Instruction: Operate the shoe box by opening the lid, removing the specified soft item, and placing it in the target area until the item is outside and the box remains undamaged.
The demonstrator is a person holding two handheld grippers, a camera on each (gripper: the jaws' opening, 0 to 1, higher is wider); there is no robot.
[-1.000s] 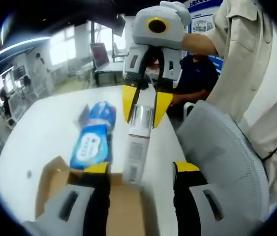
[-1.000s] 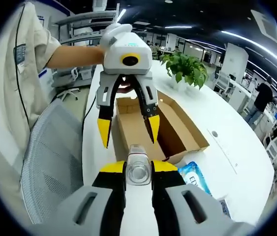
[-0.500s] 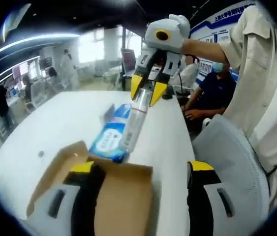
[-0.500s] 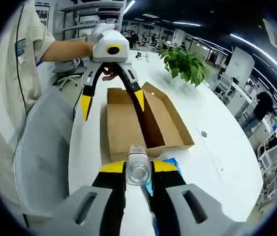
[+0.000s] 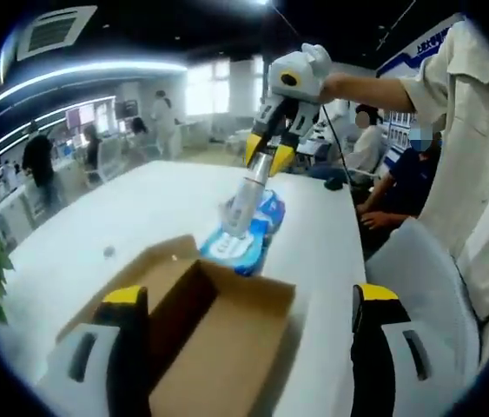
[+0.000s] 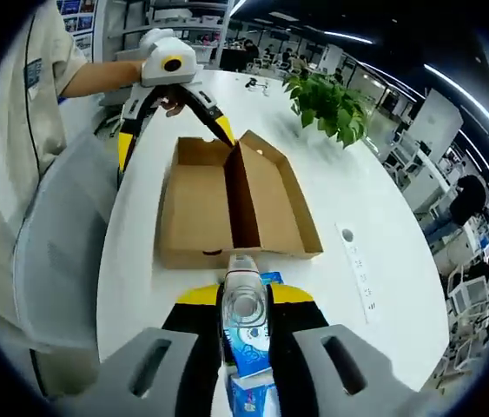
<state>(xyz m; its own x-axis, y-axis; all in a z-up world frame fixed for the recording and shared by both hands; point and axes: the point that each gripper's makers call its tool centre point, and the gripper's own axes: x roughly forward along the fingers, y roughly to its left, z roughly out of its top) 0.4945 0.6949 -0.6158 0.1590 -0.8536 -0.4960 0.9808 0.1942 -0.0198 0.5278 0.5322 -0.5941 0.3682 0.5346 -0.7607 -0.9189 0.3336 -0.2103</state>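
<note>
Right gripper view: shoe box [image 6: 227, 208] farther now

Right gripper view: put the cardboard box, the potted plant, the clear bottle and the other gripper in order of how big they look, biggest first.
1. cardboard box
2. left gripper, spread wide open
3. potted plant, though it stands farther off
4. clear bottle, clamped by the right gripper; being nearest the camera, it looks enlarged.

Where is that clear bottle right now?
In the left gripper view the clear bottle hangs from the right claw, its lower end over the blue wipes pack, just beyond the open cardboard box.
</note>
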